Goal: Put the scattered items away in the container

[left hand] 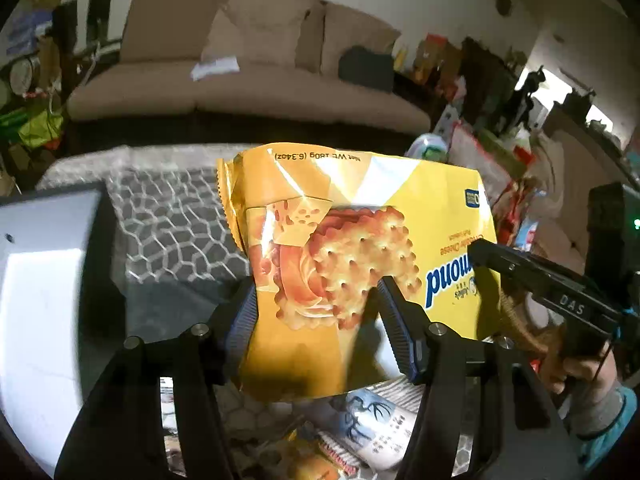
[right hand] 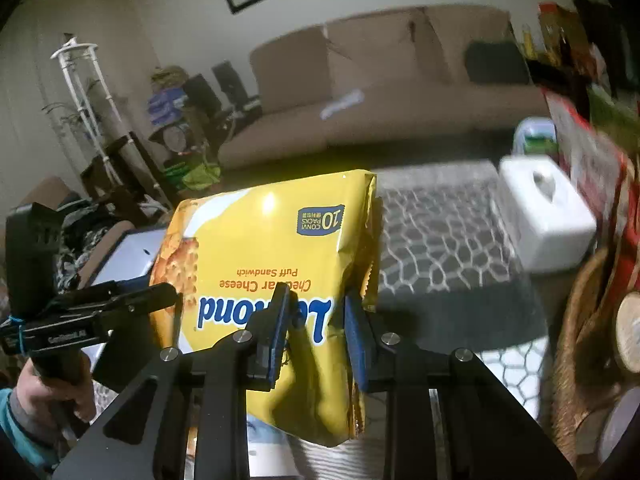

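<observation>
A yellow Lemond cheddar cheese cracker bag [left hand: 360,248] is held in the air above the table by both grippers, upside down. My left gripper [left hand: 316,300] is shut on the bag's left part, with its blue pads pressing both faces. My right gripper [right hand: 314,312] is shut on the right end of the same bag [right hand: 260,252]. The right gripper's body shows at the right of the left wrist view [left hand: 560,292]. The left gripper's body shows at the left of the right wrist view [right hand: 88,316]. A woven basket [right hand: 580,340] stands at the right edge.
A grey honeycomb-pattern cloth [left hand: 172,220] covers the table. A white tissue box [right hand: 540,216] sits at the far right. A white laptop-like slab [left hand: 40,280] lies at the left. Printed packets [left hand: 372,428] lie under the bag. A beige sofa [left hand: 248,92] stands behind the table.
</observation>
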Motion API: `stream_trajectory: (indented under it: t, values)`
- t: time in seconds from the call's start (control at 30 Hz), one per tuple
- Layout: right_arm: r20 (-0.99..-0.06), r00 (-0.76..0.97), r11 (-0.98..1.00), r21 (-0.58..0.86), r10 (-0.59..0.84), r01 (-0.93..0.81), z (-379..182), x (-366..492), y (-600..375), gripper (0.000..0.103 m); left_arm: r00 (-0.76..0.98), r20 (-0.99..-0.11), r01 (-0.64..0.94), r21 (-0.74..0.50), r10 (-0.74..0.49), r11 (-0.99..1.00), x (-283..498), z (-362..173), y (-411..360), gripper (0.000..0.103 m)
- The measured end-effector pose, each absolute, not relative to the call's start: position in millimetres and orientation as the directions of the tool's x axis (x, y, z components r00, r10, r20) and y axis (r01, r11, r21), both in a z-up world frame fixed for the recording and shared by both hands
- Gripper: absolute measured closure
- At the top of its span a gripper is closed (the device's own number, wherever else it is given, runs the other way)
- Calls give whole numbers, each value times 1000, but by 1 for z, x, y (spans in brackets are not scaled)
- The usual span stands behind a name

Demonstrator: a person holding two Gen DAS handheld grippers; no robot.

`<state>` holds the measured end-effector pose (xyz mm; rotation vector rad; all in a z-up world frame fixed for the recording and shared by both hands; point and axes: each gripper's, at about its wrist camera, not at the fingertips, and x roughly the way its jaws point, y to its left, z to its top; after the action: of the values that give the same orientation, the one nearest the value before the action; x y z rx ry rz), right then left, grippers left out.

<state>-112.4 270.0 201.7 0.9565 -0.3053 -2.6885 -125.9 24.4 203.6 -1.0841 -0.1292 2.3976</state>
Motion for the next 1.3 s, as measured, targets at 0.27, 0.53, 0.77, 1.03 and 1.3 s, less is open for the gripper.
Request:
stream_trajectory:
  t: [0.27, 0.53, 0.77, 1.03, 1.3]
  values:
    - [-546, -719, -900, 323, -431, 295, 252, -108, 223, 76, -642, -617, -349, -293, 455, -890, -83, 259, -39, 46]
    - [-544, -642, -841, 385, -540, 381, 263, -120, 134, 76, -696, -588, -278, -307, 411, -910, -60, 288, -131, 46]
    - [-588, -558, -809, 383, -585, 445, 253, -153, 48, 76, -739, -567, -177, -357, 364, -917, -53, 278, -220, 46]
    - [-644, -457, -780, 408, -614, 474, 206, -198, -32, 76, -738, -597, -69, -397, 315, -915, -81, 238, -305, 46]
    - [-692, -391, -776, 409, -607, 481, 172, -242, -71, 76, -704, -638, -16, -425, 312, -905, -95, 190, -340, 45]
